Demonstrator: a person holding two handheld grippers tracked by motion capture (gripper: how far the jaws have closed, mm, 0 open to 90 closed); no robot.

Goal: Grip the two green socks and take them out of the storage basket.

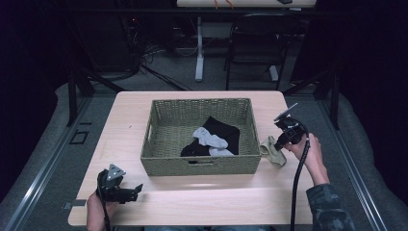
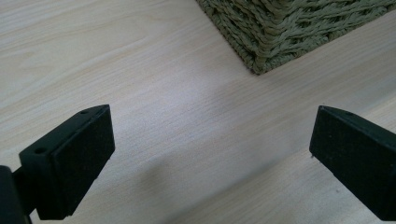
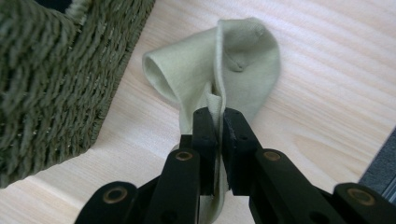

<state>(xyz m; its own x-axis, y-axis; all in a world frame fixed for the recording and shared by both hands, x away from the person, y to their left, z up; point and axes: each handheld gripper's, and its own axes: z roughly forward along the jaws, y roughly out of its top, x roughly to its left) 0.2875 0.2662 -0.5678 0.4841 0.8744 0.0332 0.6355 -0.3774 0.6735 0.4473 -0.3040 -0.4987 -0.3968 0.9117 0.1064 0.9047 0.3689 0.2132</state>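
Olive sock [image 3: 243, 60], lower end hidden, clamped in right gripper [image 3: 218, 116] jaws; left gripper [image 2: 210, 154] jaws apart.

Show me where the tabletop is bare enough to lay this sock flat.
Free: the wide front strip between the basket and the near table edge, and the left side. Crowded: the right side, where the green sock hangs from the right hand-held gripper.
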